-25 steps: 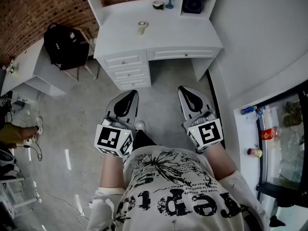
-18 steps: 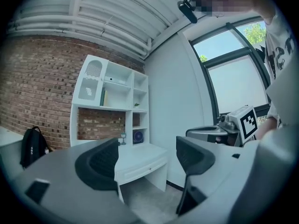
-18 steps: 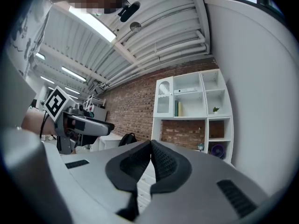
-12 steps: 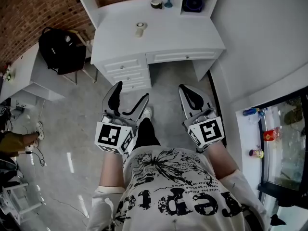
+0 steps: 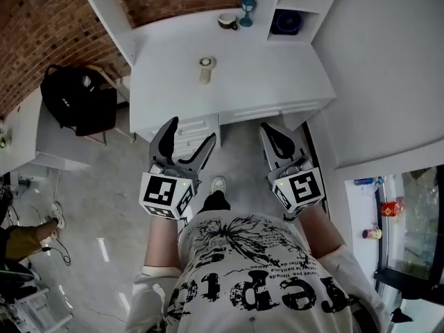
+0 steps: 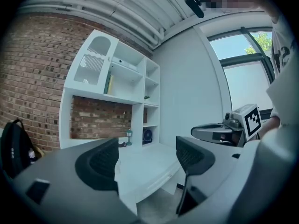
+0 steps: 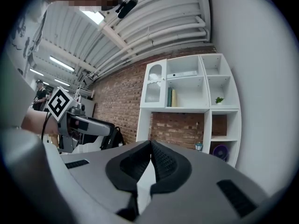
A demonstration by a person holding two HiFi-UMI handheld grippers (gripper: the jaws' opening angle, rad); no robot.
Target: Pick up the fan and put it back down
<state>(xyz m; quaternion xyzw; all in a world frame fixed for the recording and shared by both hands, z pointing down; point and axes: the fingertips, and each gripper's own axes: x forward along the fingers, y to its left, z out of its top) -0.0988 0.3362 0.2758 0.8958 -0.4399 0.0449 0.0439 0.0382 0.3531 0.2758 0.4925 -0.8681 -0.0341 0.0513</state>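
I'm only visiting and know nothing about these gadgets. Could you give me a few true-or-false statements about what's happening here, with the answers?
1. The left claw is open, with nothing between its jaws. True.
2. The right claw is gripping the fan. False: it is shut on nothing, and the fan sits in a shelf cubby at the back of the white desk.
3. In the head view, a black backpack sits left of the desk. True.
4. The desk top is bare. False: a small pale object lies on it, and a cup stands farther back.
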